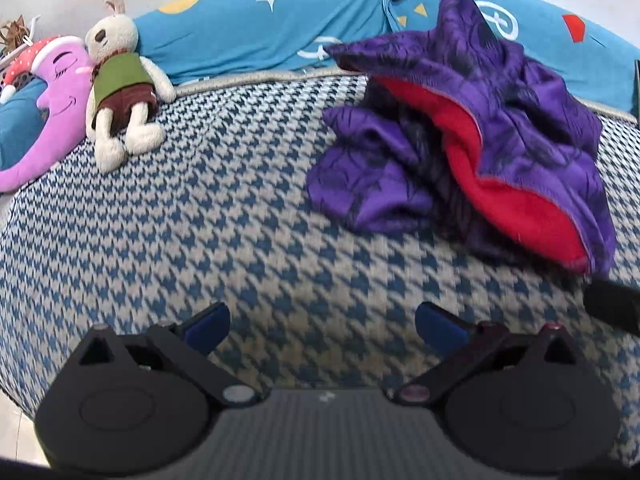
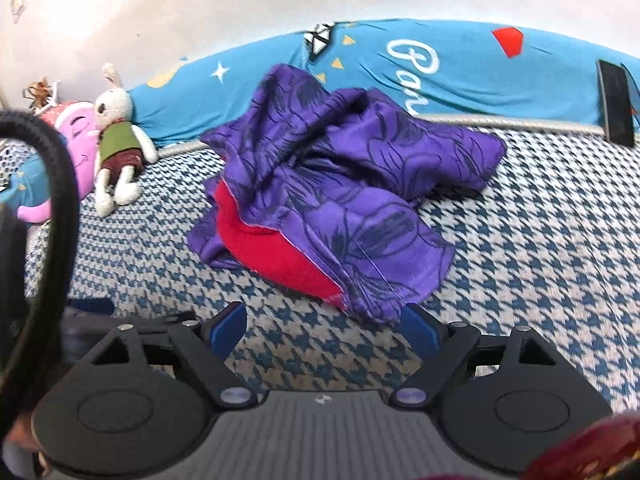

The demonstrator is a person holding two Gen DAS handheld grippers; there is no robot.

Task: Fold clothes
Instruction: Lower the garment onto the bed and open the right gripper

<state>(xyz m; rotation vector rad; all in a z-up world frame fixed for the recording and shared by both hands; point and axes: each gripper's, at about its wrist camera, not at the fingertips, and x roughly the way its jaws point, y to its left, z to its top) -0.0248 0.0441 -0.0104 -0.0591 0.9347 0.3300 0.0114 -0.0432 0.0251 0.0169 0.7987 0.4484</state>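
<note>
A crumpled purple garment (image 1: 516, 120) with a dark flower pattern and a red fleece lining (image 1: 520, 200) lies in a heap on the houndstooth bed cover (image 1: 200, 208). In the left wrist view it sits ahead and to the right of my left gripper (image 1: 322, 326), which is open and holds nothing. In the right wrist view the same garment (image 2: 344, 184) lies straight ahead, its near hem just beyond my right gripper (image 2: 322, 330). That gripper is open too, its blue pads (image 2: 228, 330) over bare cover.
A white stuffed rabbit (image 1: 120, 76) in a green vest and a pink plush (image 1: 56, 100) lie at the far left. A long blue printed pillow (image 1: 260, 28) runs along the wall. A black cable (image 2: 60, 208) crosses the right wrist view's left side.
</note>
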